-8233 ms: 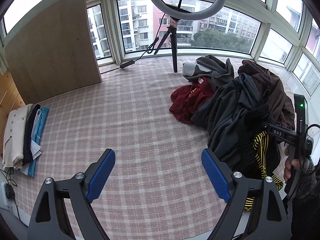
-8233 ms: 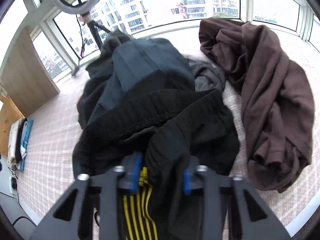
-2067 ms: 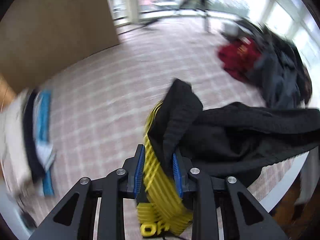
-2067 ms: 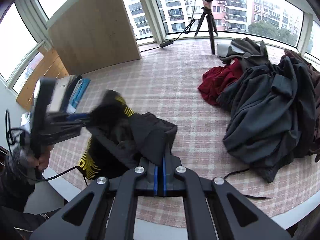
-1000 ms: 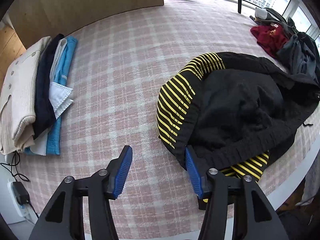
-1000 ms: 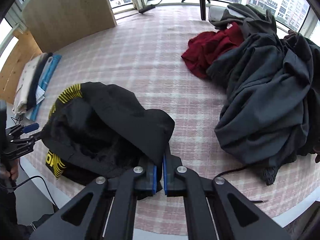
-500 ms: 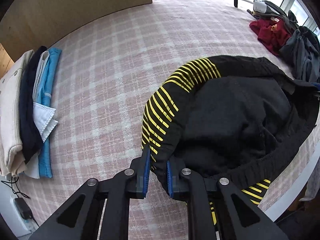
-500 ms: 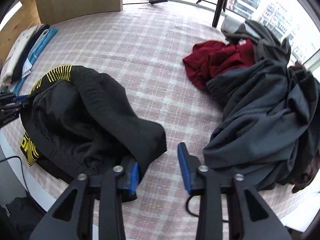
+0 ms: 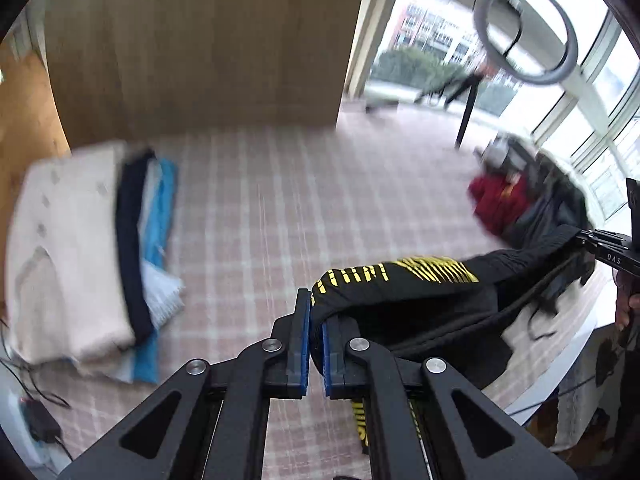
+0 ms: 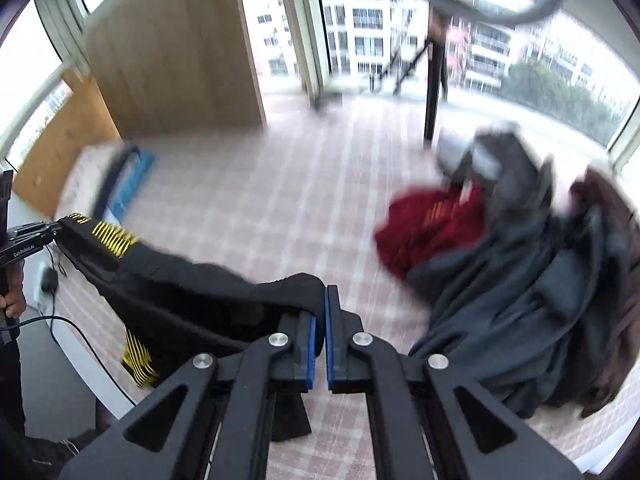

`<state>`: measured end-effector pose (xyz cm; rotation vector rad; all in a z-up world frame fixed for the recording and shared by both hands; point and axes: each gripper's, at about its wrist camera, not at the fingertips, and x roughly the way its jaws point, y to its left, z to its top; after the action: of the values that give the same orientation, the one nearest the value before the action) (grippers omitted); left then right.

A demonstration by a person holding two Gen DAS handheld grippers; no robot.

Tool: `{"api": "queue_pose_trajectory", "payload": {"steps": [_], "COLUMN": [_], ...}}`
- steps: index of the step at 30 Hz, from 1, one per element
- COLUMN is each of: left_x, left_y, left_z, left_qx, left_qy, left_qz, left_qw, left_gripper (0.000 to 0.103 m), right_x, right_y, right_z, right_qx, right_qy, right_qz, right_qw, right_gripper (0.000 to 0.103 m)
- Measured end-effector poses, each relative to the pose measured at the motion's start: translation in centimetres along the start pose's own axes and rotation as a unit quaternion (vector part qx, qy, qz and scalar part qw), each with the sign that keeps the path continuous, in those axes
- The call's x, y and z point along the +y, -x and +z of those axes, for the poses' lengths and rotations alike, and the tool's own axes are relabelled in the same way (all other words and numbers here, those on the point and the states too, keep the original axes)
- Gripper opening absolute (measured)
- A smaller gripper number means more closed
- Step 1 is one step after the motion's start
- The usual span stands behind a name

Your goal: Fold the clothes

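Note:
A black garment with yellow stripes [image 9: 420,300] hangs stretched between my two grippers, lifted above the checked table. My left gripper [image 9: 316,320] is shut on one end of it. My right gripper [image 10: 320,312] is shut on the other end, and the garment [image 10: 180,284] runs from it leftward to the left gripper [image 10: 56,228]. In the left wrist view the right gripper [image 9: 580,236] shows at the far right, gripping the cloth. Part of the garment droops below the table edge.
A stack of folded clothes [image 9: 80,264] lies at the left of the pink checked table [image 9: 300,208]. A pile of unfolded clothes, red [image 10: 432,220], grey [image 10: 520,292] and brown, lies at the right. A ring light on a tripod [image 9: 520,32] and a wooden panel [image 9: 200,48] stand behind.
Both grippers have closed on the black and yellow garment and lifted it off the table, pulling it taut between them. Both views are blurred by motion.

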<state>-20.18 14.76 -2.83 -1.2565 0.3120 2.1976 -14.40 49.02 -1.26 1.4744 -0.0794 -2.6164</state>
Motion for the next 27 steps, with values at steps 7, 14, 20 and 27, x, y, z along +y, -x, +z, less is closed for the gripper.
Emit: {"api": "queue_pose_trajectory", "payload": {"steps": [7,14,20,27], "left_x": [1.7,1.2,0.4,-1.2], "left_y": [12.5,19.9,23.7,27.4], "left_z": [10.8,9.7,7.2,5.5], "left_qx": [-0.128,-0.185,-0.200,-0.213], "left_qy": [-0.045,-0.087,-0.110,-0.144], "left_qz": [0.023,0.046,0.043,0.054], "left_qw": [0.9905,0.9779,0.9727,0.9649], "left_gripper": [0.004,0.004,0.004,0.004], "right_x": [4.5,6.9,8.4,9.7], "right_y": [15.4,22.8,25.7,29.8], "right_z": [9.9,8.5,5.2,3.2], "right_qx": [-0.171,-0.238,-0.255,-0.286], "right_qy": [0.040,0.044,0.042,0.055], "right_qz": [-0.053,-0.046,-0.018,0.016], "right_qw": [0.983,0.969,0.966,0.957], "right_gripper": [0.003,0.003,0.003,0.003]}}
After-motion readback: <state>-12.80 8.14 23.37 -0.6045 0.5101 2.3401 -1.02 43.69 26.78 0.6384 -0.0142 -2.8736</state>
